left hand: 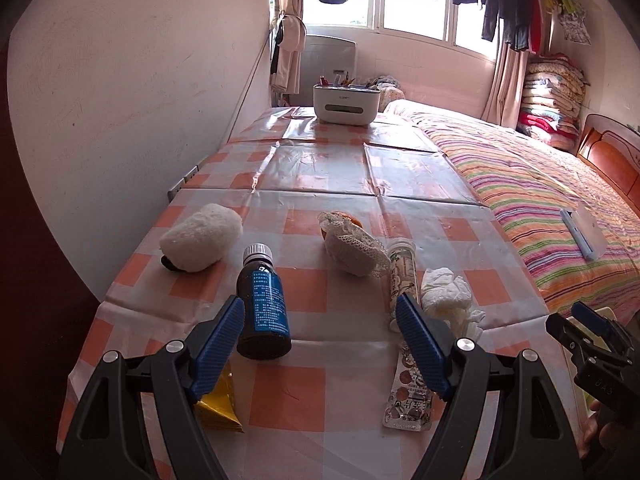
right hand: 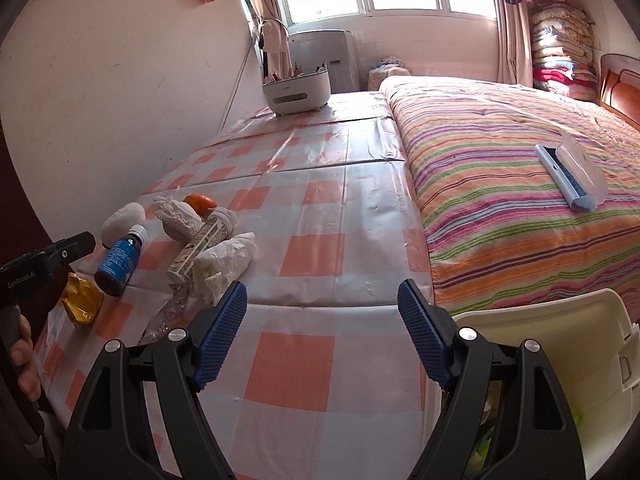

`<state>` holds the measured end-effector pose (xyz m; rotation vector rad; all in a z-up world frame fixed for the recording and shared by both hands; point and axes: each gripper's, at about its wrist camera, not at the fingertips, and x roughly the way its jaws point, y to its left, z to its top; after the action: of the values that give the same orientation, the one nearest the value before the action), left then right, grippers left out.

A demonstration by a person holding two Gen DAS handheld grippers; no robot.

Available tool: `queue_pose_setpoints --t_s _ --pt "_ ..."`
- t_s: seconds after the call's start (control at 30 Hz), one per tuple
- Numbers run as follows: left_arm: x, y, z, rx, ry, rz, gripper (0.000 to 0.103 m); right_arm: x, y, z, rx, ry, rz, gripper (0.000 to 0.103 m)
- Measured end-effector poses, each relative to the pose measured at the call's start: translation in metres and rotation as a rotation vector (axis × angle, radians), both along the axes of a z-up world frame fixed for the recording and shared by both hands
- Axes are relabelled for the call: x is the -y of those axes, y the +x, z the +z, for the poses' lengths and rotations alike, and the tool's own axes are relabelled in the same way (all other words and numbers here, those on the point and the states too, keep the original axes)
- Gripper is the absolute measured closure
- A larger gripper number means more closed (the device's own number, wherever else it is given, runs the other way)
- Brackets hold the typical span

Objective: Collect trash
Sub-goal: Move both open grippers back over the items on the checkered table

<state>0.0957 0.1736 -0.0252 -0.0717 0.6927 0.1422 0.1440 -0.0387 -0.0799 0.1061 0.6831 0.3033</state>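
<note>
A dark bottle [left hand: 264, 306] with a blue label and grey cap is seen standing upright on the checked tablecloth. Right of it, a crumpled white tissue [left hand: 448, 294] is lying touching a clear tube [left hand: 402, 276] laid on its side. Nearer, a flat printed wrapper [left hand: 408, 400] and a gold packet [left hand: 218, 404] are lying flat. A cream bin [right hand: 560, 344] is sitting open at the table's right corner.

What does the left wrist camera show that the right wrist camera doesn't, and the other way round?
Only the left wrist view shows the printed label of the snack packet lying under the open left claw. Only the right wrist view shows the cream bin beside the open right claw. Both show the blue-label bottle, the crumpled tissue, the gold wrapper and the checked table.
</note>
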Motion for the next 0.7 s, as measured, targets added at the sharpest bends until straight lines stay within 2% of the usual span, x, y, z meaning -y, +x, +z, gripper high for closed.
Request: queue_pose_setpoints --t_s 0.17,0.43,0.6,0.7 --pt "-0.011 0.010 -0.004 -0.024 -0.012 0.017 0.027 -0.023 0.012 -0.002 -0.034 0.031 0.059 0.026" --pt "-0.024 0.036 -0.015 -0.088 0.005 0.031 0.027 -0.060 0.038 0.000 -0.062 0.021 0.147 0.026" --pt "-0.027 0.049 -0.020 -0.117 0.011 0.022 0.027 -0.065 0.059 -0.012 -0.146 0.054 0.156 0.026" --pt "-0.030 0.055 -0.022 -0.131 -0.019 0.021 0.027 -0.070 0.068 -0.017 -0.174 0.058 0.165 0.027"
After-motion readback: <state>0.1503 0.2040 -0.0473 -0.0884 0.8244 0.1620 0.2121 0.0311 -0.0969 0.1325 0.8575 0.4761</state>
